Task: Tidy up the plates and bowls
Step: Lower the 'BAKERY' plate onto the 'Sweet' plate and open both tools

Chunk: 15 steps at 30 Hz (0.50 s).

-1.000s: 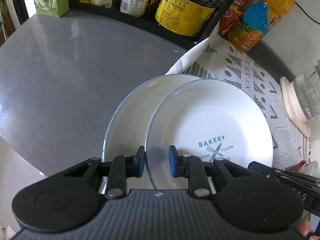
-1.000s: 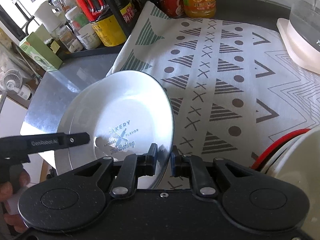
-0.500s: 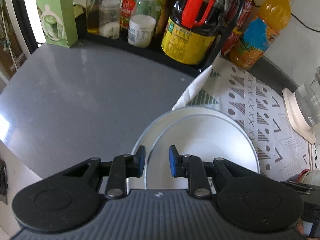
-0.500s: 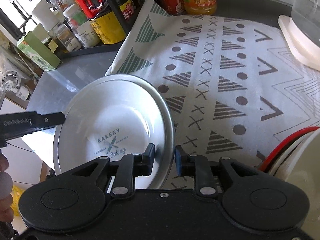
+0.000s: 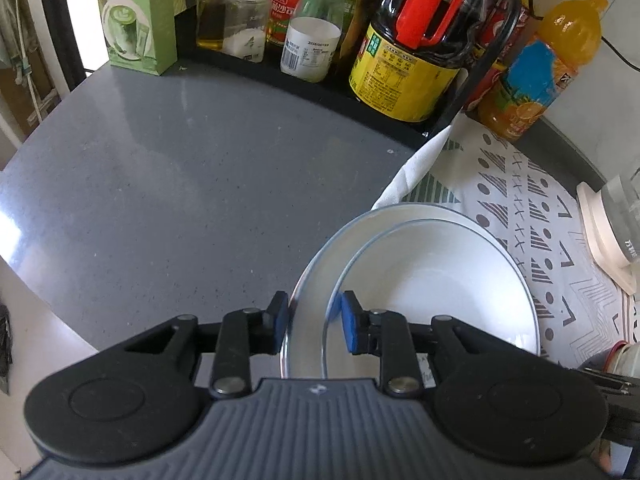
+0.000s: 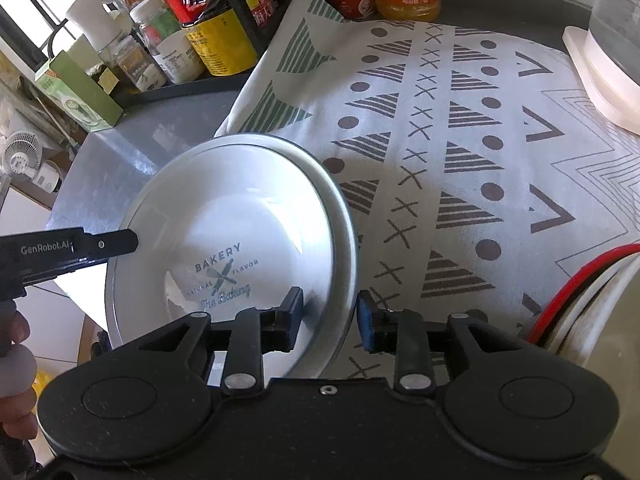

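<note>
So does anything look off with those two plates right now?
Yes. The top BAKERY plate is nested off-centre in the lower plate, shifted away from the patterned cloth, and the stack sits half on that cloth, half on the grey counter, so it may rest unevenly.

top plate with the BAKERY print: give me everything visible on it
The white glossy ceramic-looking plate with the BAKERY print is shallow, with a thin grey-blue rim and a crossed-utensil logo reading "BAKERY", "FLAVOR" and script lettering. It sits nested in a second matching white plate, slightly offset, partly on the patterned cloth and the grey countertop. The right gripper straddles both rims, jaws just opened, pads apart. The left gripper straddles the opposite edge.
</note>
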Each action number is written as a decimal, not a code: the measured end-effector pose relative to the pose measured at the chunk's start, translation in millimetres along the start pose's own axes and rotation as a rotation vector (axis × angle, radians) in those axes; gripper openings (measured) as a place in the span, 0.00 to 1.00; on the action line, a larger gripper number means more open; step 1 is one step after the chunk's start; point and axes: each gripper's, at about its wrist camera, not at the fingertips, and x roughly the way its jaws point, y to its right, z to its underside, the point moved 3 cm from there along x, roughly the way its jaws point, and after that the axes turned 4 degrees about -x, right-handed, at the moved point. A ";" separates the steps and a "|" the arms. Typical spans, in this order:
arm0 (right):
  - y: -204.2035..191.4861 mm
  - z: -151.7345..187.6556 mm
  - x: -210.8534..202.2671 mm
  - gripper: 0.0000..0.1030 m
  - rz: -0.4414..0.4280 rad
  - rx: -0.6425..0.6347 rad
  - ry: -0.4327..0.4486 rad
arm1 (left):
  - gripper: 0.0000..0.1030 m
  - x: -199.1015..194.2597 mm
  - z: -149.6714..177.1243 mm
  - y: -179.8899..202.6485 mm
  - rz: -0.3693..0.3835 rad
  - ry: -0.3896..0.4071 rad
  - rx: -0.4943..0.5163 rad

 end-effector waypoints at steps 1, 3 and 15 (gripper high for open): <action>-0.6 0.0 -0.1 0.32 0.001 0.001 0.000 | 0.25 0.1 -0.5 -1.3 0.001 0.003 -0.006; -0.7 0.2 -0.7 0.32 0.002 0.007 0.001 | 0.25 0.3 -2.1 -3.1 -0.001 0.005 -0.016; -6.6 -12.5 -40.4 0.58 -0.013 0.016 0.120 | 0.26 -20.1 -15.6 6.4 -0.001 0.042 0.029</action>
